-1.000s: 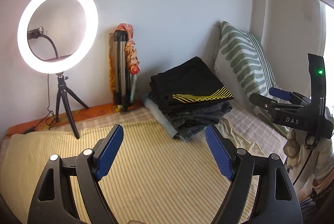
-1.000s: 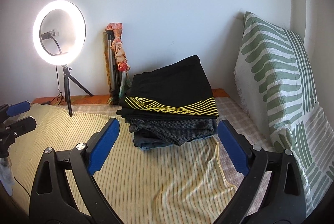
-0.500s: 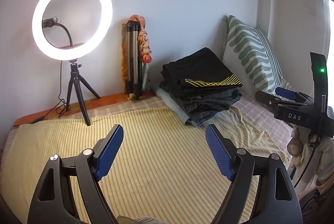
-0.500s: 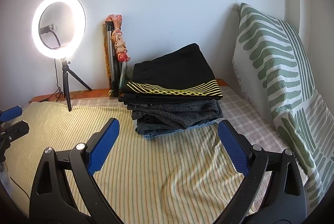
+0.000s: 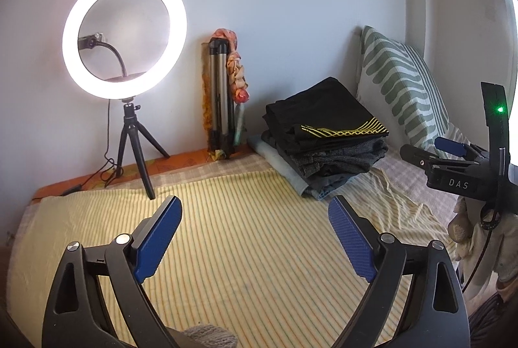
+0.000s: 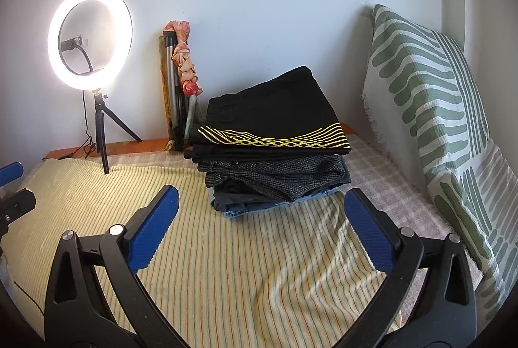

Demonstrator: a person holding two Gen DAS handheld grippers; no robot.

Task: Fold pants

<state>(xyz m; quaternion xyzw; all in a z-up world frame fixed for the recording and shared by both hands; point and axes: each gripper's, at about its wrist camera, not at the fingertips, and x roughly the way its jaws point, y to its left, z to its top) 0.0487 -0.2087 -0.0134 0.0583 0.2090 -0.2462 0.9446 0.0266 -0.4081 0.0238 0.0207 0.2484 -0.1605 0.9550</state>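
Observation:
A stack of folded pants (image 5: 327,140) sits at the far end of the bed, a black pair with yellow lines on top; it also shows in the right wrist view (image 6: 275,140). My left gripper (image 5: 255,234) is open and empty above the striped yellow sheet (image 5: 242,250), well short of the stack. My right gripper (image 6: 262,225) is open and empty, just in front of the stack. The right gripper also shows at the right edge of the left wrist view (image 5: 453,153). The left gripper's tip shows at the left edge of the right wrist view (image 6: 11,186).
A lit ring light on a small tripod (image 5: 124,37) stands at the back left. A folded tripod with a scarf (image 5: 223,98) leans on the wall. A green patterned pillow (image 6: 430,127) stands against the right wall.
Both grippers have pulled back from the stack and shifted left a little, so the stack looks smaller and farther right in the left wrist view. Both stay open and empty.

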